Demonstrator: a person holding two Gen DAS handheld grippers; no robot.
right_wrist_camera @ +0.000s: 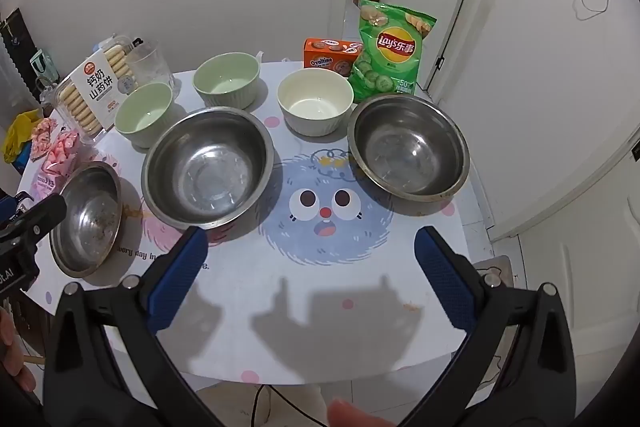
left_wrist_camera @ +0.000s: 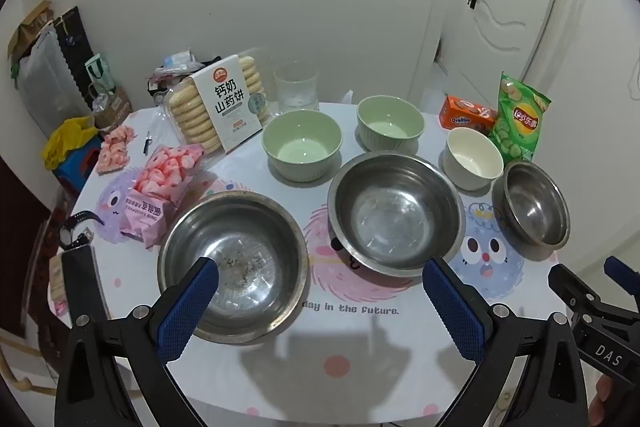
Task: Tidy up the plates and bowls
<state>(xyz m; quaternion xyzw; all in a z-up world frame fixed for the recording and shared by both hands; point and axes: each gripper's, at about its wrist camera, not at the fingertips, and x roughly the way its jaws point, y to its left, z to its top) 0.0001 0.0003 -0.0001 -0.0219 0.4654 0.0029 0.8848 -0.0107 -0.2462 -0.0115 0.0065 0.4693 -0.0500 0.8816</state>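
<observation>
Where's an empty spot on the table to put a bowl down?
The near edge of the table is bare, in front of the middle steel bowl and right steel bowl. The blue monster print between them is free too. The back is crowded: green bowls, white bowl, snacks.

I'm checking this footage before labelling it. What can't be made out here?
- Left steel bowl: near rim hidden by the left claw in the left wrist view.
- Ovaltine box: lower part hidden behind the white bowl, right wrist view.
- Clutter behind the biscuit pack: too small and jumbled to identify.
</observation>
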